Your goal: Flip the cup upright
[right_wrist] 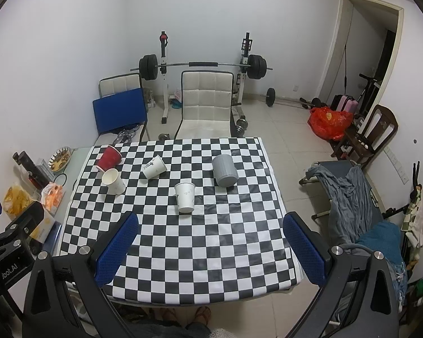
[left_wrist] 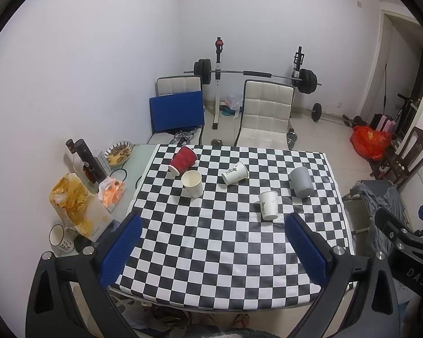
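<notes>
Several cups stand or lie on the checkered tablecloth. A red cup lies tilted at the far left. A white paper cup lies on its side mid-table. Two white cups stand upright: one at the left, one in the middle. A grey ribbed cup stands mouth-down at the right. My left gripper and right gripper are open and empty, above the near table edge.
Left of the cloth are snack bags, dark bottles, a snack bowl and a mug. Chairs and a barbell rack stand behind the table. A cot with clothes is at the right.
</notes>
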The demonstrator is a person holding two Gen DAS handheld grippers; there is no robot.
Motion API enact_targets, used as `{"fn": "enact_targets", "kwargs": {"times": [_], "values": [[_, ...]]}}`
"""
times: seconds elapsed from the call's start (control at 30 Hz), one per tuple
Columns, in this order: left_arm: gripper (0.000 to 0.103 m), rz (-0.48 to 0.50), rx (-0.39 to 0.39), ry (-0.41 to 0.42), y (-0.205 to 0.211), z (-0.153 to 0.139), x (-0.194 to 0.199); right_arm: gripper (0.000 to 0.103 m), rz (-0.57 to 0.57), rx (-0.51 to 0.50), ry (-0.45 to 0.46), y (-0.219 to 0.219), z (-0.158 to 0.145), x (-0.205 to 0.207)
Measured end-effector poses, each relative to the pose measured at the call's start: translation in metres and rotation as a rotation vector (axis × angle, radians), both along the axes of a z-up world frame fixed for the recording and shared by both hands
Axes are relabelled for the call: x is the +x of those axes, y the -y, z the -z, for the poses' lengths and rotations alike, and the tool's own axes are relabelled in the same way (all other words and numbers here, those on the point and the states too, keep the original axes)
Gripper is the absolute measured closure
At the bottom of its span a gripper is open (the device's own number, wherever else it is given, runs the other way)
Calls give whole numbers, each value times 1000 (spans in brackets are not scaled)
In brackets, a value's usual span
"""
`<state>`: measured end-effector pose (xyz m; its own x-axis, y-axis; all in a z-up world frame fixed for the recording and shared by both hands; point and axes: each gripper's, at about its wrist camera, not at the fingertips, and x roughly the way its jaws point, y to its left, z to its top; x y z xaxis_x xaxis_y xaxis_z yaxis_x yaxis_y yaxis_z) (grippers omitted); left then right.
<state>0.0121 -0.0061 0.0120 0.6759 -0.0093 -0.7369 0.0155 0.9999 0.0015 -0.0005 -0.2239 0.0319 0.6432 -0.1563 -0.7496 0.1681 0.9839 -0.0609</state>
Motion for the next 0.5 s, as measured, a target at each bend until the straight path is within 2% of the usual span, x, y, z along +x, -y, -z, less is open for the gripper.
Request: {"fn": "enact_targets", "kwargs": {"times": [0.17,0.5], "values": [[0,2,2,6,0,0,1,0,-15,-5,5,7,-10,4],[0,3,6,17,0,-2,1,0,-11,-4,17,-4,-12,-1]]}}
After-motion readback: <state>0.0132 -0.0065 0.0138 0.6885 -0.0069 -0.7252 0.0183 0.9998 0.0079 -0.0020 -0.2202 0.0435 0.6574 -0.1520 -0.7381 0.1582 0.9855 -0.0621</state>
